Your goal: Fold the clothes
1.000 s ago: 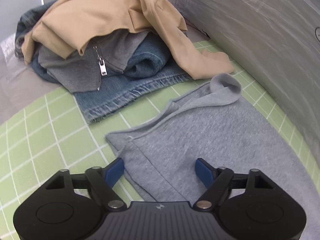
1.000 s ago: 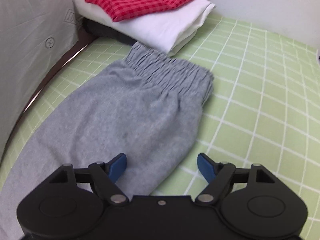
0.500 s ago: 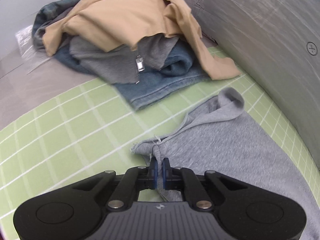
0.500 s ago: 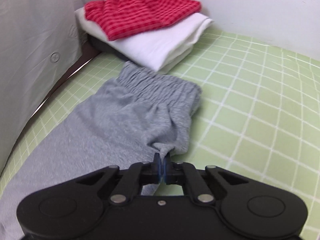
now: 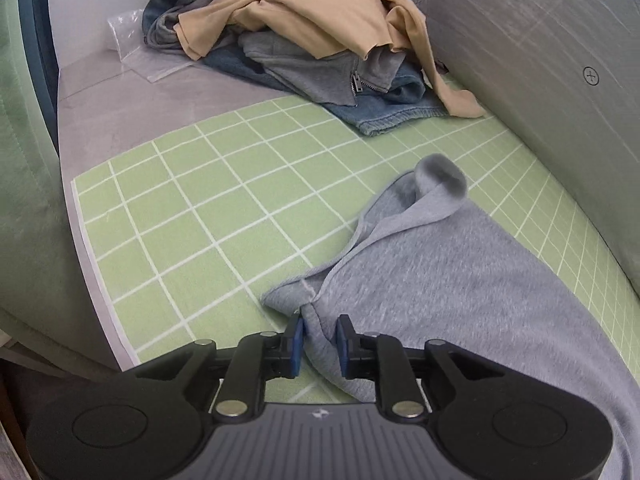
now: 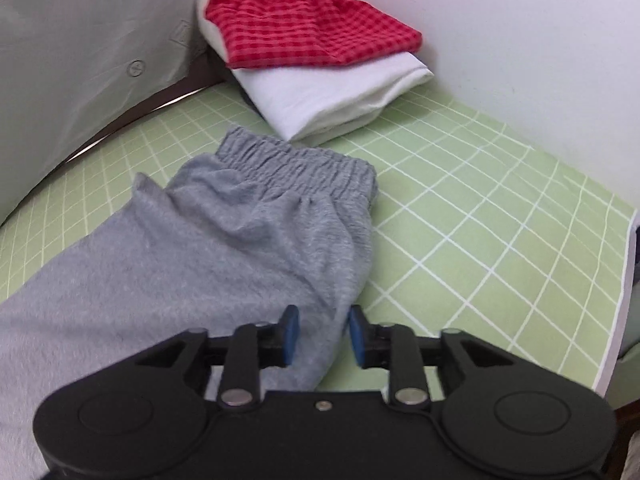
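Observation:
Grey sweatpants (image 5: 440, 280) lie stretched across the green grid mat (image 5: 200, 220). In the left wrist view a bunched fold of their hem end sits between the blue pads of my left gripper (image 5: 319, 340); its jaws are opening and the pads stand slightly apart. In the right wrist view the elastic waistband (image 6: 296, 164) lies ahead. My right gripper (image 6: 323, 340) is opening too, and the near side edge of the sweatpants (image 6: 200, 248) lies between its pads, loose, with mat showing beside the right pad.
A heap of unfolded clothes (image 5: 320, 32), tan, grey and denim, lies at the far end with a plastic bag (image 5: 132, 44) beside it. A folded stack, red checked (image 6: 312, 28) on white (image 6: 340, 96), sits beyond the waistband. A grey panel (image 5: 540, 60) borders the mat.
Both grippers went from wide open to shut on the grey cloth, and now their pads have parted again. Both ends of the sweatpants were dragged sideways, and the left view drew back from the heap.

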`<action>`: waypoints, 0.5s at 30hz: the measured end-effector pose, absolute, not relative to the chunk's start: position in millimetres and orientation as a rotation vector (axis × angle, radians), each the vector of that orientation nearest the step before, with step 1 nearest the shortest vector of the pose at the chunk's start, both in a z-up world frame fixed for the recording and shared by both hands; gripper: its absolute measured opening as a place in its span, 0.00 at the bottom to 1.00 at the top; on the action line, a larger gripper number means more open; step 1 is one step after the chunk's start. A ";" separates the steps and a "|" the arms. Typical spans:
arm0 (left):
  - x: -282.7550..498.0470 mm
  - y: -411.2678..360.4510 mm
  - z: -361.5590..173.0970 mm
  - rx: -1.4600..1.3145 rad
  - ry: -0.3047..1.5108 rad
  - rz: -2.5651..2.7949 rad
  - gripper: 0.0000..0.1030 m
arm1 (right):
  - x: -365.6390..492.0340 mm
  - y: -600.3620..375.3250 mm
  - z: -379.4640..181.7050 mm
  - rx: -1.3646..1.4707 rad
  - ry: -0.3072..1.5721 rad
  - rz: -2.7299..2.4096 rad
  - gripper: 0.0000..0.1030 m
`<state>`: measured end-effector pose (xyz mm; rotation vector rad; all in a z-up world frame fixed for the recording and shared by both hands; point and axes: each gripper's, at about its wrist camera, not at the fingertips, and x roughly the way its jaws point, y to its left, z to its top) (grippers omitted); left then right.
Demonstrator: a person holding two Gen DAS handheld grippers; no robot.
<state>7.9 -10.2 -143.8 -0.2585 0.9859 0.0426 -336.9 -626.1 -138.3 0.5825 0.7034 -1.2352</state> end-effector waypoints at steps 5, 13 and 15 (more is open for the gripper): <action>0.2 -8.8 -129.0 -0.221 0.949 -0.024 0.32 | -308.7 -575.7 -128.4 0.476 0.697 -1.140 0.80; 3.8 -20.6 -148.1 -0.221 1.028 -0.094 0.32 | -277.5 -514.9 -136.8 0.476 0.742 -0.984 0.83; 7.4 -21.0 -152.1 -0.230 1.041 -0.076 0.33 | -274.7 -504.3 -139.9 0.484 0.760 -0.964 0.83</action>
